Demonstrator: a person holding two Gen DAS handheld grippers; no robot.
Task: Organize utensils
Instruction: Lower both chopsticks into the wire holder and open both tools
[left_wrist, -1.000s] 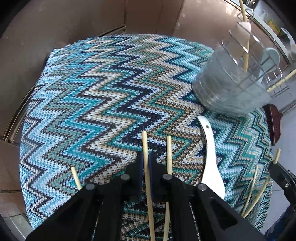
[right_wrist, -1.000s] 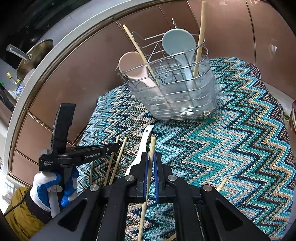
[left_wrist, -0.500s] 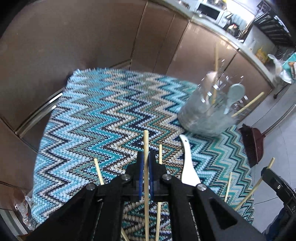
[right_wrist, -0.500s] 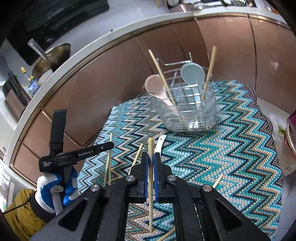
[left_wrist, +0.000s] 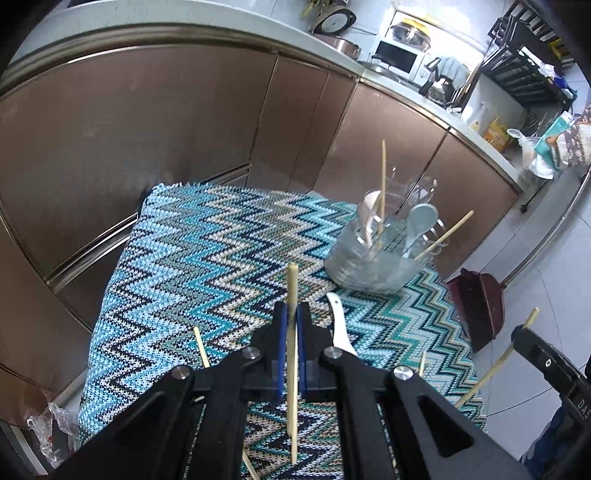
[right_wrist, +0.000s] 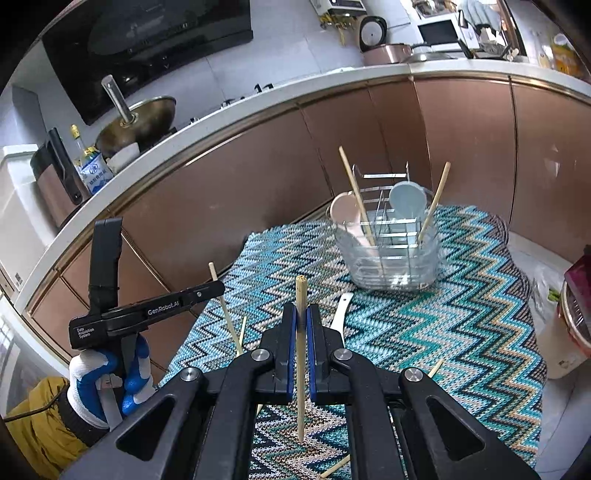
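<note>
Left wrist view: left claw (left_wrist: 291, 314) pressed together on a chopstick (left_wrist: 292, 354), which runs up between the blue pads and sticks out past the tips.
Right wrist view: right claw (right_wrist: 302, 317) pinching a second chopstick (right_wrist: 301, 350), held the same way, its blunt end above the tips.
Bench: covered by a zigzag cloth (left_wrist: 192, 258) in blue, teal and cream.
Utensil holder (right_wrist: 391, 254): clear tub with a wire rack, standing on the far part of the cloth; it holds a pink spoon (right_wrist: 345, 216), a pale blue spoon (right_wrist: 406, 201) and two upright chopsticks (right_wrist: 354, 192).
White spoon (left_wrist: 340, 325): lying on the cloth between the holder and the claws, handle pointing toward the holder.
Loose chopsticks: several lie on the cloth near the claws, one just left of the left claw (left_wrist: 201, 347).
Other claw in view: in the right wrist view the left device is at the left, gripped by a gloved hand (right_wrist: 107, 376) in blue and white.
Background: brown cabinet fronts (right_wrist: 258, 177) behind the bench, a wok (right_wrist: 136, 122) on the worktop.
</note>
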